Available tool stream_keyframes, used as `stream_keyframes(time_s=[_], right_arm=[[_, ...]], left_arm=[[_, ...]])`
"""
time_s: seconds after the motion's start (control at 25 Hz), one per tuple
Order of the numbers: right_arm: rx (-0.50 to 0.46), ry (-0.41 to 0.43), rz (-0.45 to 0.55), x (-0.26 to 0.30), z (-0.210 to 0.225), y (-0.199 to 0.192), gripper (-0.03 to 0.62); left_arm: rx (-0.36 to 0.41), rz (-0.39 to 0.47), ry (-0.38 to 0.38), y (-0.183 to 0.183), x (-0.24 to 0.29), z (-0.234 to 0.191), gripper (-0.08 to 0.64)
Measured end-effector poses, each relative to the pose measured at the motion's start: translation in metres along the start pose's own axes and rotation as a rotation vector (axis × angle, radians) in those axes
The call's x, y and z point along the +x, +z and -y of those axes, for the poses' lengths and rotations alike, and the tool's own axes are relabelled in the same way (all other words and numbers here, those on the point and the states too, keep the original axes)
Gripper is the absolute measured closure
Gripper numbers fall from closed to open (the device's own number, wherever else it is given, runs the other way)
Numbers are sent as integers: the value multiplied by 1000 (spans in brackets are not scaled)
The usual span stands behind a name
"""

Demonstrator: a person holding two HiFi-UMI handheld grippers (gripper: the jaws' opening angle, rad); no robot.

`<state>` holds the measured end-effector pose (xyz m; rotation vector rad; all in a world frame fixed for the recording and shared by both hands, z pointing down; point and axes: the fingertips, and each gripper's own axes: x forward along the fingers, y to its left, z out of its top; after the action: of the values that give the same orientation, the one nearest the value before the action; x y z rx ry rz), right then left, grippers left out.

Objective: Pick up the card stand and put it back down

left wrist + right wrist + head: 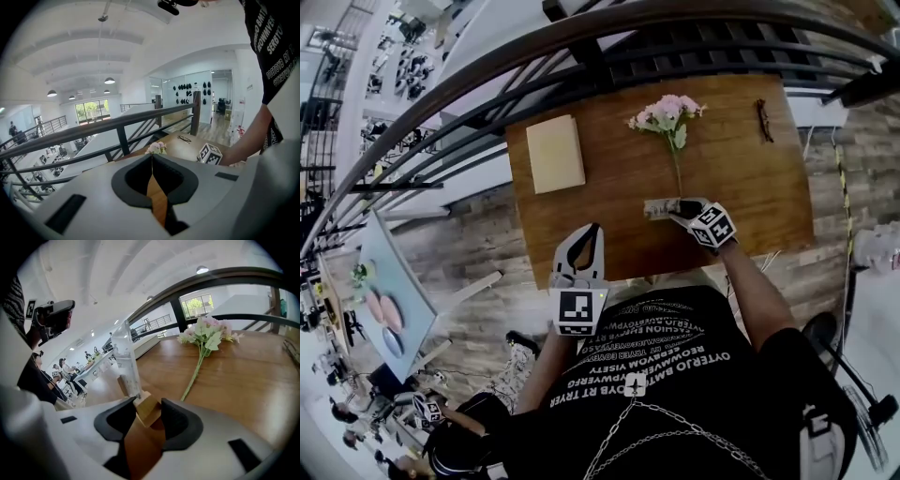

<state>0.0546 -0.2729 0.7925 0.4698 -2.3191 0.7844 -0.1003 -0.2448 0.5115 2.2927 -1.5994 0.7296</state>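
The card stand (657, 208) sits at the near edge of the wooden table (741, 187), right of centre; the right gripper (680, 212) has its jaws clamped on the stand's wooden base block, with the clear panel rising just beyond; the left gripper (589, 234), at near left, is closed on nothing. The stand looks light and stiff; its panel is probably slippery and easily scratched, so the block is the sound place to grip. Count: one stand; one bunch of pink flowers (667, 112); one cream notebook (555, 154); one pair of glasses (764, 120); two grippers.

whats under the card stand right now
The brown table lies beneath the card stand. Its wooden base sits between the right gripper's jaws, which hide whether it touches the table.
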Motion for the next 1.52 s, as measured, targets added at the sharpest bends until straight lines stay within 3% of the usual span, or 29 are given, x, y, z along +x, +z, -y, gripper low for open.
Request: stream_keyframes(time_s=[0.24,1.52], right_arm=[[95,-6,13,-15,-14,-4,417],[48,-143,209,-115,-107,88,420]], left_arm=[[4,26,-7,2,-13,3,531],[39,194,-53,9,-81,9,531]])
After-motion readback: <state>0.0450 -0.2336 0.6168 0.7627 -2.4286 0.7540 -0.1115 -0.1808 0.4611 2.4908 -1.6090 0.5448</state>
